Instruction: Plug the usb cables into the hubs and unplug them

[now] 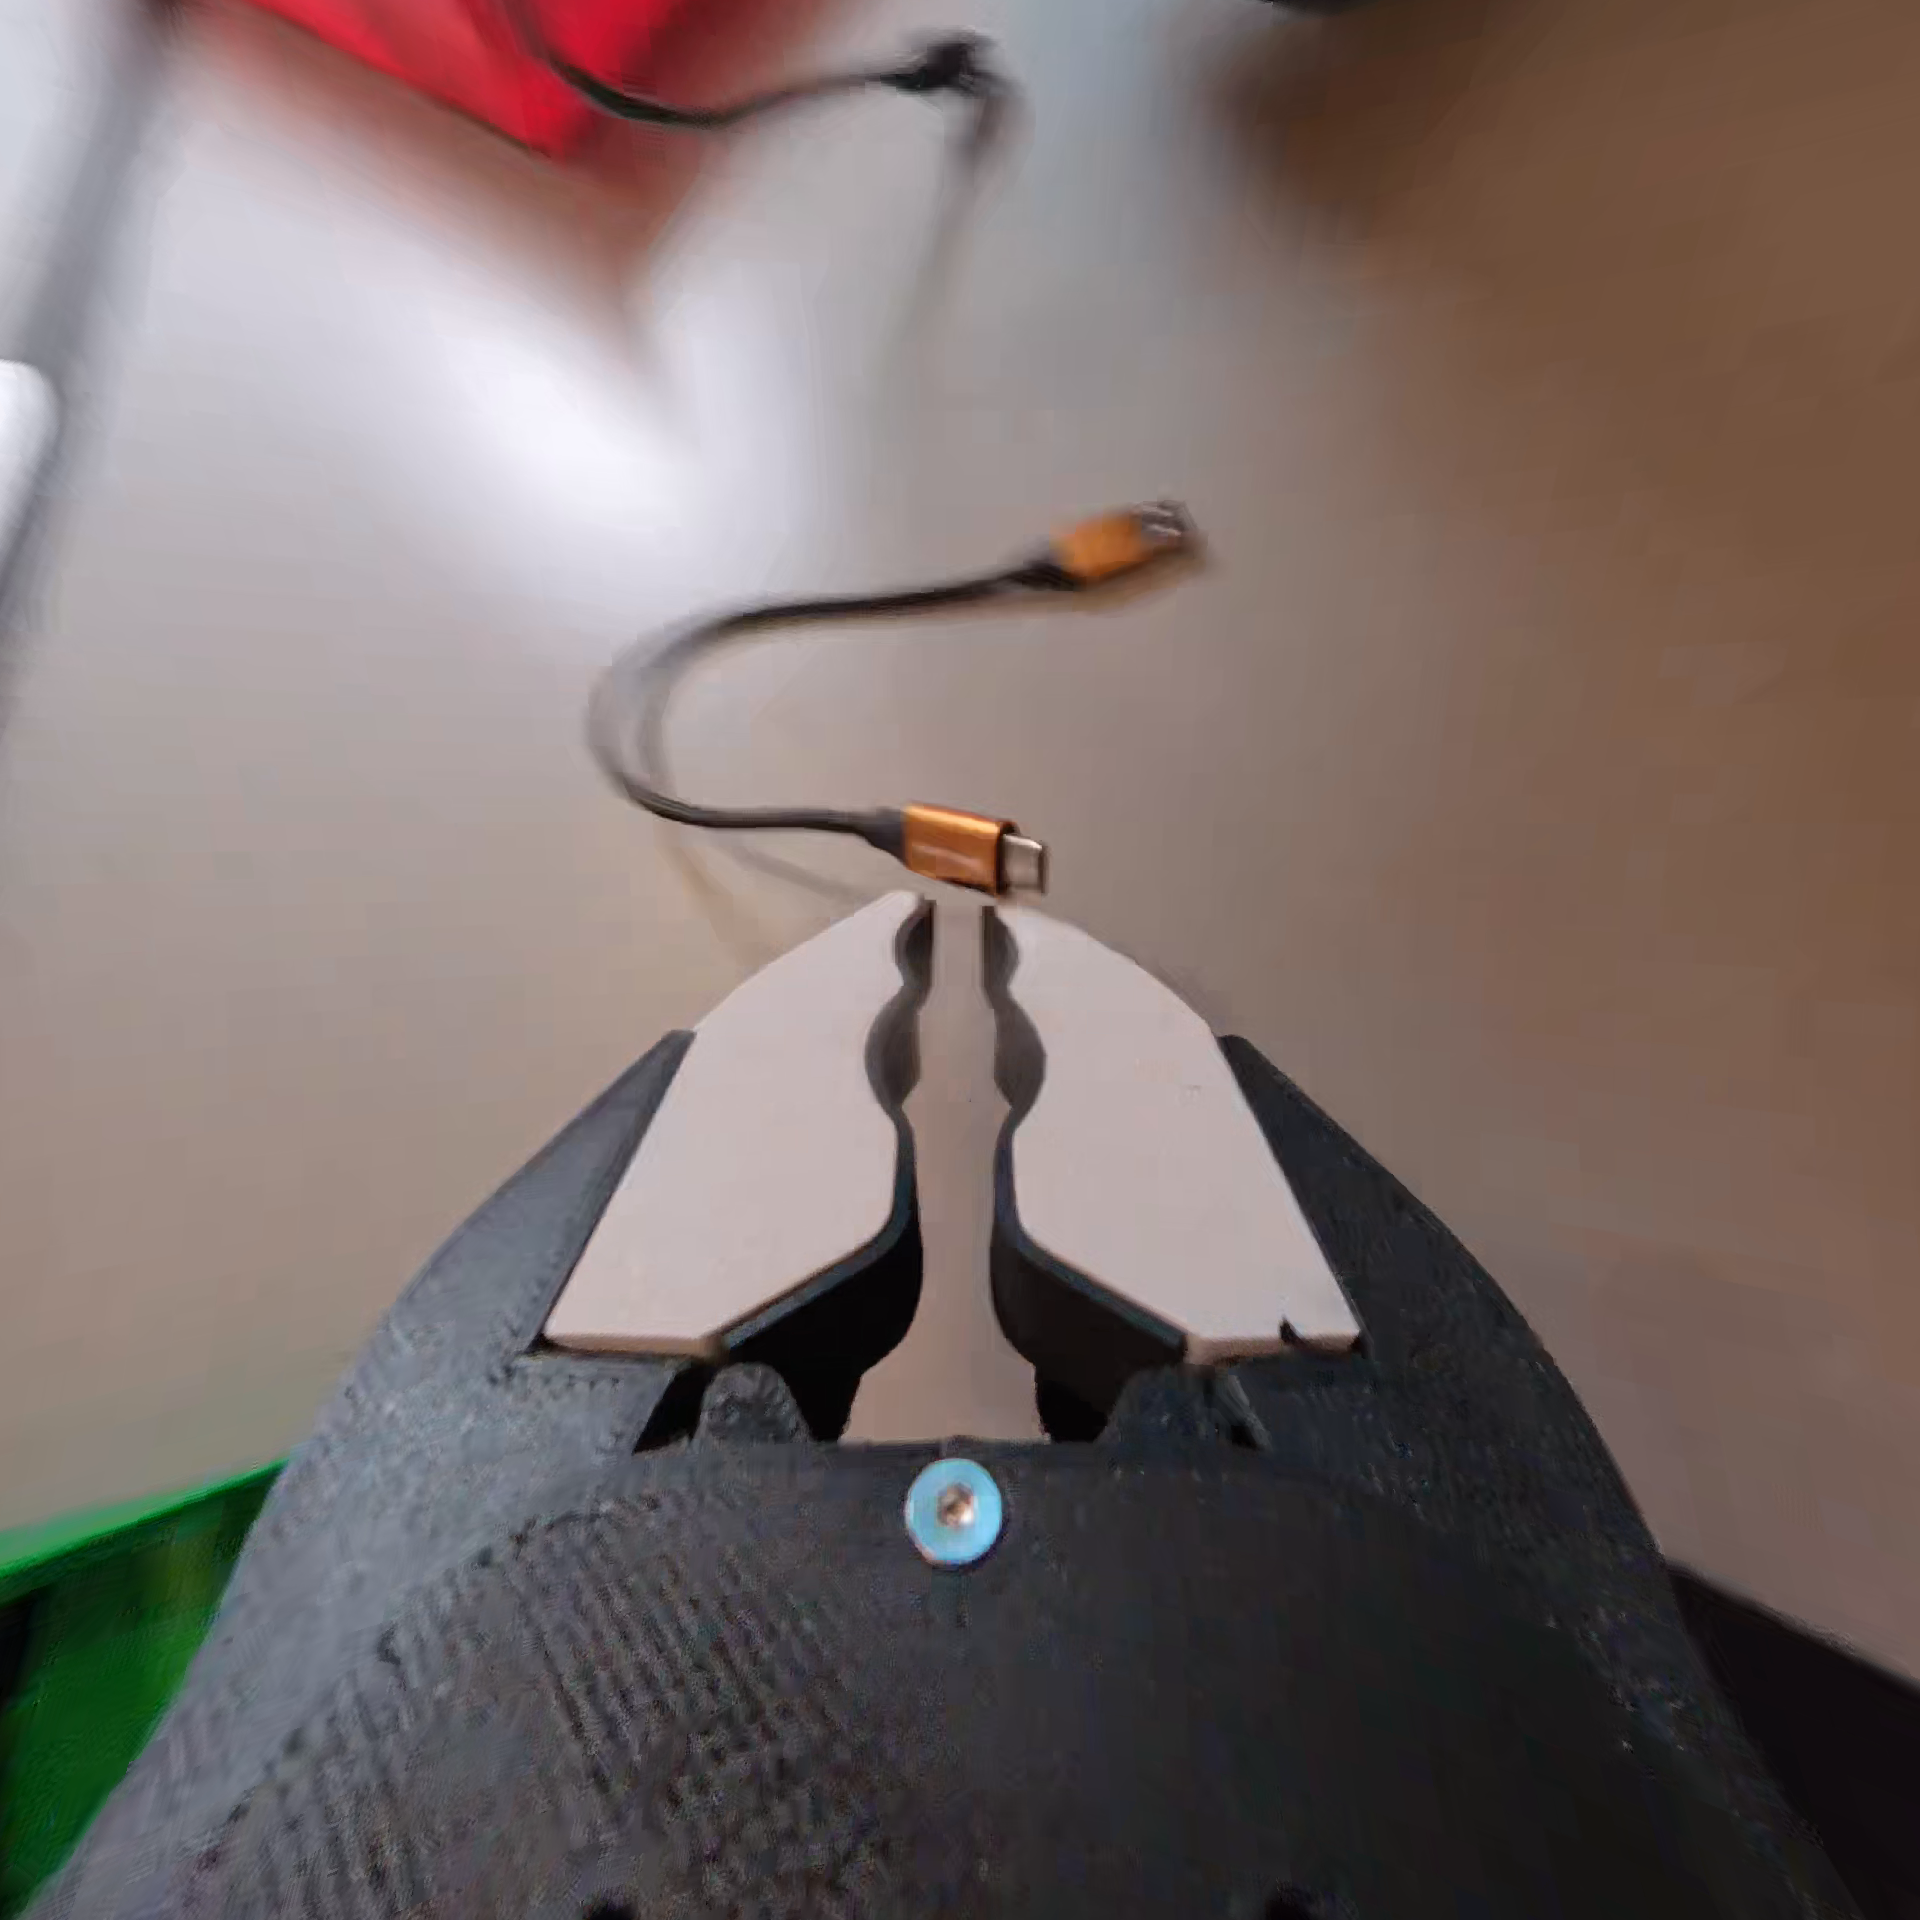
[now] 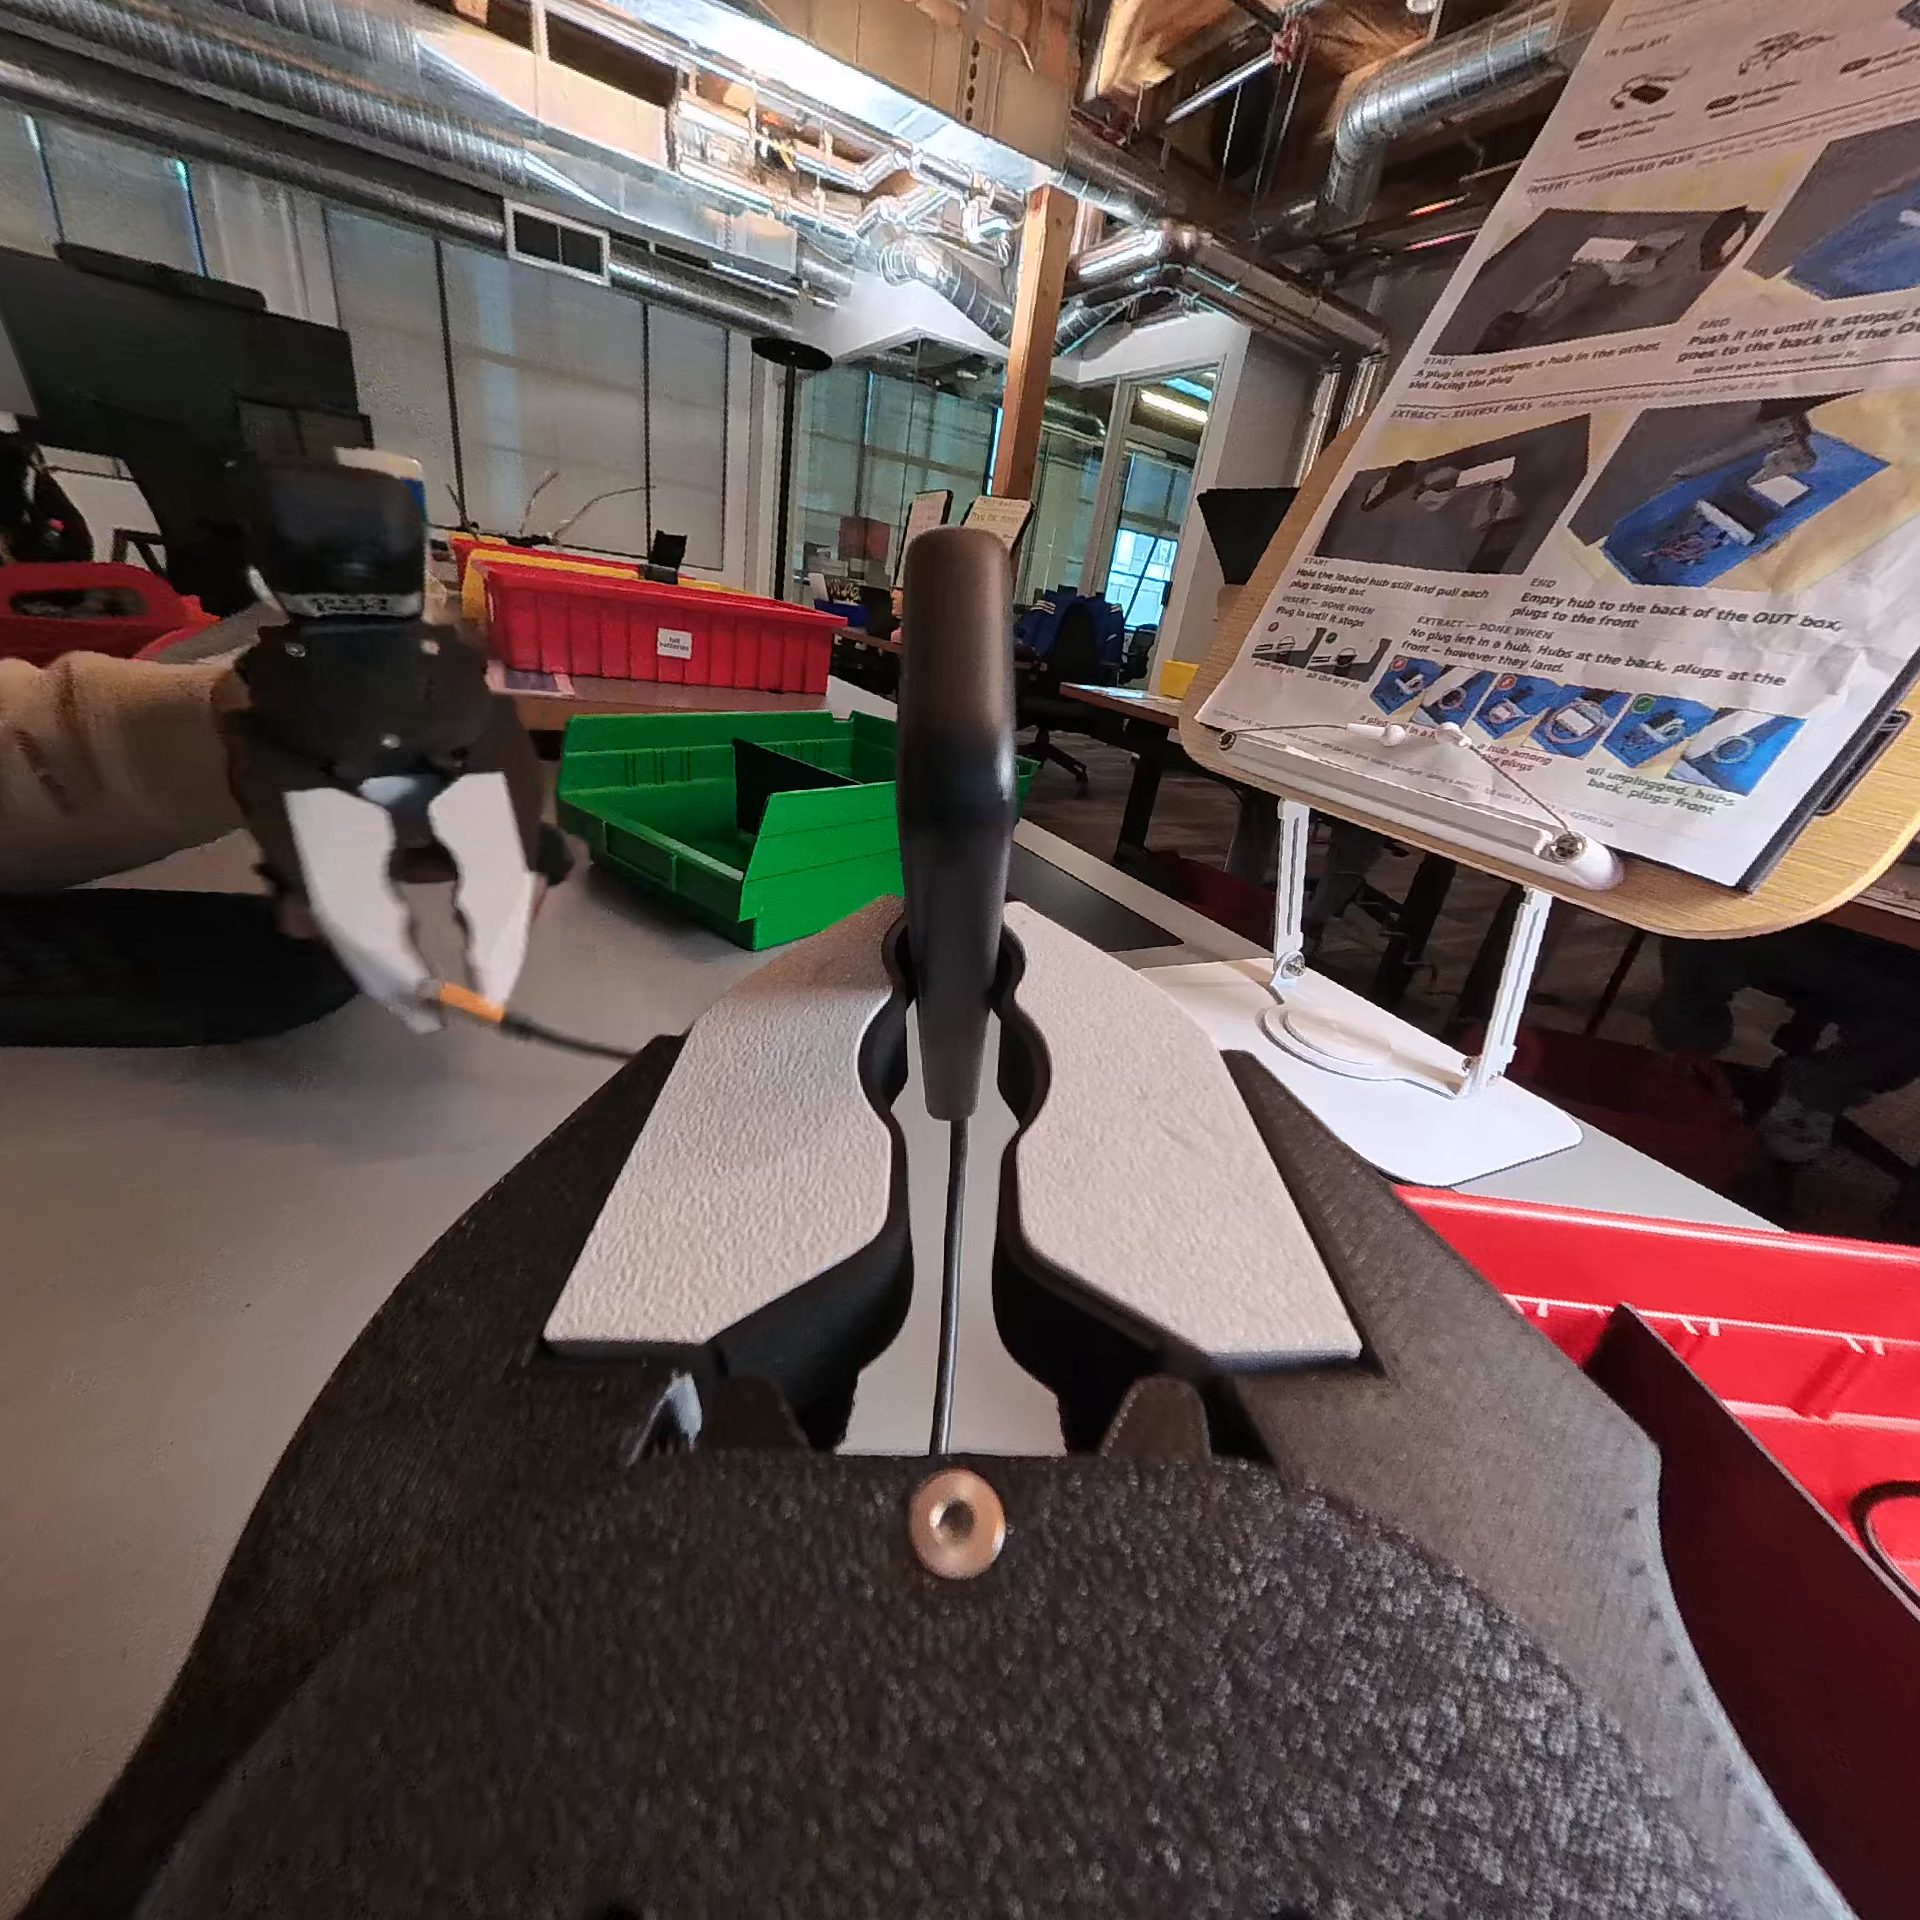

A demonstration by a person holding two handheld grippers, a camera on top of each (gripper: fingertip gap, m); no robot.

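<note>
In the left wrist view my left gripper (image 1: 956,906) has its jaws nearly together on the orange USB-C plug (image 1: 971,850) of a short black cable (image 1: 665,717), right at the fingertips. The plug looks sharp while the table behind it is blurred. The cable's other orange plug (image 1: 1127,540) hangs beyond. In the right wrist view my right gripper (image 2: 954,935) is shut on a black hub (image 2: 954,727) that stands upright out of the jaws, its thin lead running back between the fingers. The left gripper (image 2: 457,1003) shows at far left, the orange plug (image 2: 470,1001) at its tips.
A green bin (image 2: 727,831) stands on the grey table behind the grippers, and a red bin (image 2: 1714,1340) at my lower right. An instruction sheet on a white stand (image 2: 1558,540) is at the right. A black mat (image 2: 135,966) lies at the left. Another red bin (image 1: 436,62) holds a black cable (image 1: 727,104).
</note>
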